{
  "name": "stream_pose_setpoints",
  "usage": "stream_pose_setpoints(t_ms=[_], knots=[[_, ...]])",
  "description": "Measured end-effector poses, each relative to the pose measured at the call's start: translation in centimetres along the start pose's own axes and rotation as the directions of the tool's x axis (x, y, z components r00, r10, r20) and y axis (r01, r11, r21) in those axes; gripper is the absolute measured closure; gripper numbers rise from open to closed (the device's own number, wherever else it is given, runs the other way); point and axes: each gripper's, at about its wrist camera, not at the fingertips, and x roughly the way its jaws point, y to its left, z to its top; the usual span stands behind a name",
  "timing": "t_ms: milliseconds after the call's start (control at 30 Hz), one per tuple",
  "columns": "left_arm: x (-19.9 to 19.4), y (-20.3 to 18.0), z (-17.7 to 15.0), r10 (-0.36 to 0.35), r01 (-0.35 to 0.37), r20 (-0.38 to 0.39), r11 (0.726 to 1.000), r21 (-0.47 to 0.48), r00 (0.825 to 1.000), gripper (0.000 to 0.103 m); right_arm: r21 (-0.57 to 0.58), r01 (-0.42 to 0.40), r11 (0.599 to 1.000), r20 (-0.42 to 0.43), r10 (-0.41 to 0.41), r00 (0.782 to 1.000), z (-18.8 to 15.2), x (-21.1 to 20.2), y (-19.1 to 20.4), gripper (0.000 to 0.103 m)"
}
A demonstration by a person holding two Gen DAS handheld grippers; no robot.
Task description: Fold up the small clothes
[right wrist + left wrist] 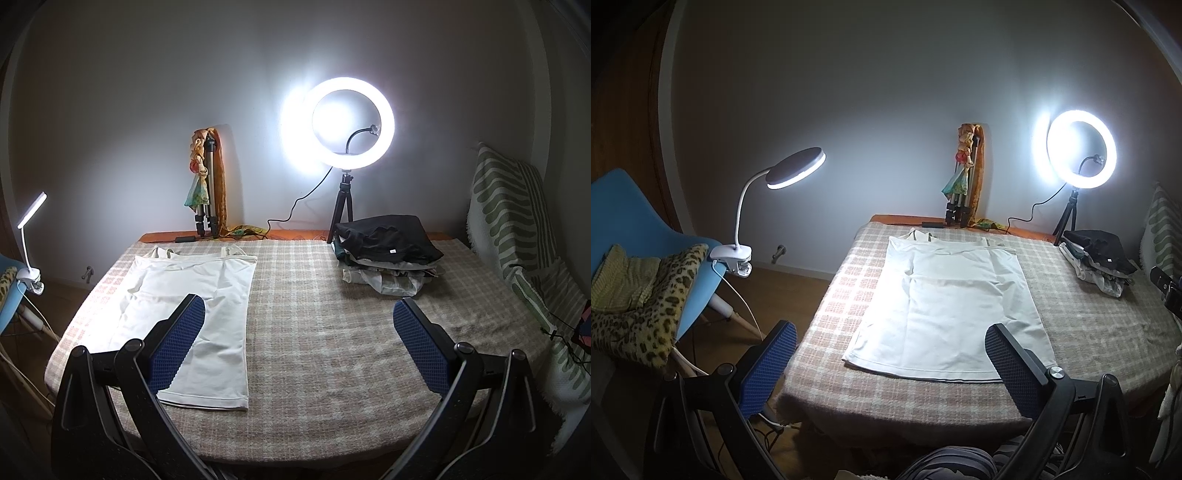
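I'm hovering both the left gripper (890, 354) and right gripper (299, 332) with fingers wide and holding nothing, above the white top (945, 306) lying flat on the checked blanket (332, 332), unfolded, so next I probably need a hem-corner pinch.

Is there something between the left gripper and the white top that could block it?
Nothing visible does. The white top lies flat on the checked blanket, straps toward the wall. The open left gripper is just in front of its near hem. The pile of clothes sits apart, at the far right.
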Motion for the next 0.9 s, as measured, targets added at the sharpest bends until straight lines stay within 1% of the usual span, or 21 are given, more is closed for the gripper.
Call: stream_pose_setpoints(t_ms=[400, 633, 700, 800, 900], knots=[[1.2, 0.9, -0.1, 0.008, -0.008, -0.019, 1.0, -0.01, 1.0, 0.001, -0.008, -0.006, 1.0, -0.007, 0.006, 1.0, 0.1, 1.3, 1.0, 0.0], [3.3, 2.3, -0.3, 0.004, -0.007, -0.062, 0.999, -0.044, 0.998, 0.001, -0.03, -0.03, 0.999, -0.011, 0.03, 0.999, 0.6, 3.0, 2.5, 0.0], [3.9, 2.6, -0.3, -0.002, -0.001, -0.066, 0.999, -0.048, 0.998, 0.001, -0.042, -0.053, 0.998, -0.014, 0.052, 0.999, 0.8, 3.6, 3.0, 0.0], [5.2, 3.2, -0.6, -0.015, 0.011, -0.083, 0.998, -0.058, 0.996, 0.001, -0.057, -0.112, 0.992, -0.037, 0.11, 0.993, 1.2, 4.9, 4.2, 0.0], [6.8, 4.0, -1.0, -0.043, 0.035, -0.107, 0.997, -0.072, 0.993, 0.006, -0.085, -0.175, 0.981, -0.059, 0.171, 0.984, 1.7, 6.5, 6.1, 0.0]])
